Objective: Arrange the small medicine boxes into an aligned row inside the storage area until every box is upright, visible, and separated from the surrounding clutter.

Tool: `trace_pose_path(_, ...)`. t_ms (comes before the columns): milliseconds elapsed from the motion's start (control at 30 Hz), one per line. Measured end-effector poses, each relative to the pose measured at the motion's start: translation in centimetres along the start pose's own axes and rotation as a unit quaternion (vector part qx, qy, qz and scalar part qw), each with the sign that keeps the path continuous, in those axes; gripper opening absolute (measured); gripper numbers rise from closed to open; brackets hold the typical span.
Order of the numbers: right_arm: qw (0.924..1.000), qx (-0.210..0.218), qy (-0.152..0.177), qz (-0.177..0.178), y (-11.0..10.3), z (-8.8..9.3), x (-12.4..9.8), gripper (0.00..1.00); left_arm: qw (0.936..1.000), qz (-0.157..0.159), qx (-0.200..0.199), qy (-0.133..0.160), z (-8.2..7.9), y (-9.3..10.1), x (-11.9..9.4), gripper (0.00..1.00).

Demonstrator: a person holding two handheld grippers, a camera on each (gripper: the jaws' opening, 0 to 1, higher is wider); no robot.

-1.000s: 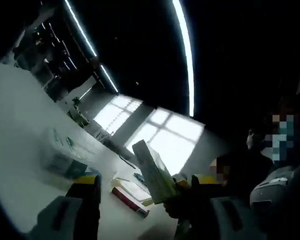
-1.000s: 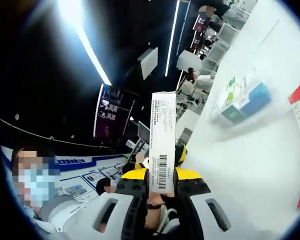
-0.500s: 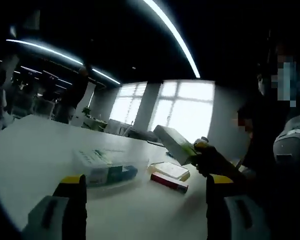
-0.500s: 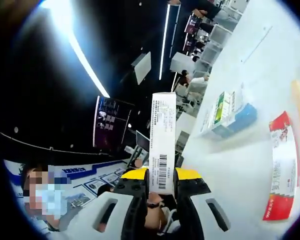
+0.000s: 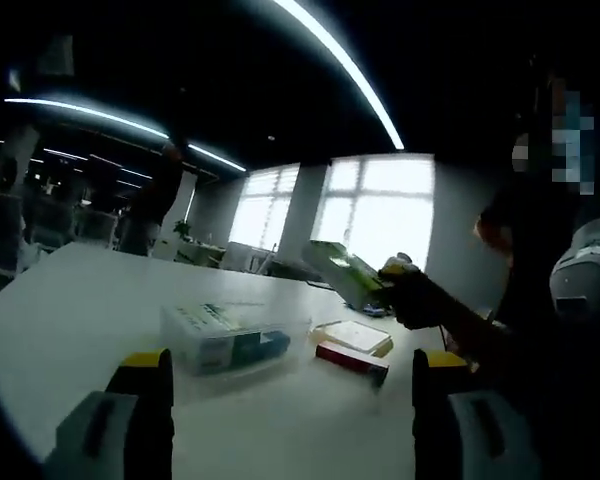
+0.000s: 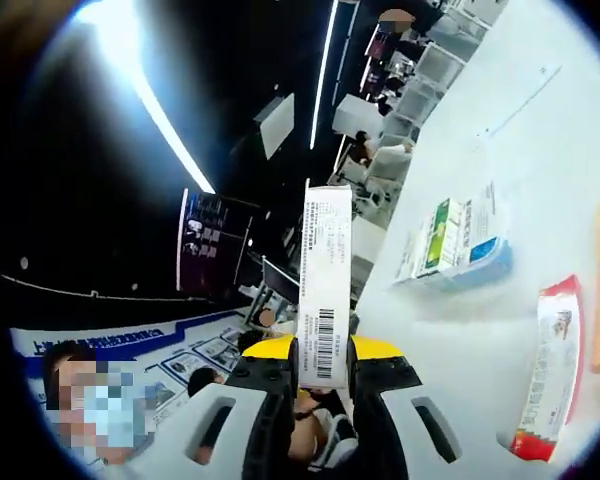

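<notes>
The right gripper [image 6: 320, 365] pinches one white medicine box [image 6: 325, 285]; the left gripper [image 5: 290, 400] gapes wide near one clear container [image 5: 230, 335] and two flat boxes [image 5: 352, 345].

The white table [image 5: 70, 300] looks smooth and faintly glossy, the storage bin [image 5: 235, 338] on it is clear plastic, the flat red box [image 6: 546, 370] to its right and the tall barcoded box [image 6: 325, 280] read as printed matt cardboard — and the right gripper [image 6: 321, 372] is hard plastic, yellow-tipped.
</notes>
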State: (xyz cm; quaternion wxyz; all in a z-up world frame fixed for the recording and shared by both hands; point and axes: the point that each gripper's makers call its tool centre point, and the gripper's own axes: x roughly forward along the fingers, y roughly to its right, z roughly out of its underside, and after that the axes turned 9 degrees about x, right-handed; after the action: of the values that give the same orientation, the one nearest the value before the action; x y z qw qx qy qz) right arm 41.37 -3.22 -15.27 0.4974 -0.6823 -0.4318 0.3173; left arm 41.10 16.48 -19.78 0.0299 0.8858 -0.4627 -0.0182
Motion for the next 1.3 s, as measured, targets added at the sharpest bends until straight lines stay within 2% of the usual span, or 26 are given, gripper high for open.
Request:
trace_pose_path(167, 0.9996, 0.017, 0.004, 0.024, 1.6, -3.1, 0.7, 0.17, 1.0000, 0.001, -0.004, -0.006, 0.4, 0.2, 0.1, 0.99)
trace_pose_path(233, 0.9986, 0.015, 0.024, 0.044, 2.6, -4.8, 1.1, 0.17, 0.9999, 0.003, -0.008, -0.008, 0.5, 0.4, 0.2, 0.99)
trace_pose_path(533, 0.9946, 0.037, 0.019, 0.095, 6.8, -8.2, 3.8, 0.17, 0.9998, 0.006, -0.016, -0.012, 1.0, 0.5, 0.4, 0.99)
trace_pose_path(633, 0.9913, 0.033, 0.008, 0.127, 8.4, -8.7, 4.4, 0.17, 0.9996, 0.012, -0.020, -0.018, 1.2, 0.8, 0.7, 0.99)
trace_pose_path(800, 0.9861, 0.042, -0.013, 0.161, 10.7, -9.1, 5.3, 0.17, 0.9995, 0.016, -0.015, -0.023, 1.2, 1.2, 0.8, 0.99)
trace_pose_path(900, 0.9854, 0.052, -0.025, 0.160, 11.1, -9.6, 5.9, 0.18, 0.9995, 0.017, -0.015, -0.024, 1.2, 1.3, 0.8, 0.99)
trace_pose_path(967, 0.9808, 0.049, -0.045, 0.183, 11.5, -9.4, 5.9, 0.18, 0.9995, 0.016, -0.016, -0.023, 1.2, 1.2, 0.7, 0.99)
trace_pose_path(1033, 0.9775, 0.039, -0.052, 0.201, 11.7, -9.3, 5.9, 0.18, 0.9994, 0.015, -0.016, -0.026, 1.3, 1.2, 0.6, 0.98)
trace_pose_path(1133, 0.9726, 0.013, -0.050, 0.227, 11.9, -9.6, 5.8, 0.18, 0.9994, 0.014, -0.016, -0.026, 1.3, 1.2, 0.5, 0.98)
trace_pose_path(1300, 0.9683, 0.027, -0.054, 0.242, 11.9, -9.3, 5.8, 0.19, 0.9994, 0.014, -0.018, -0.027, 1.3, 1.2, 0.4, 0.97)
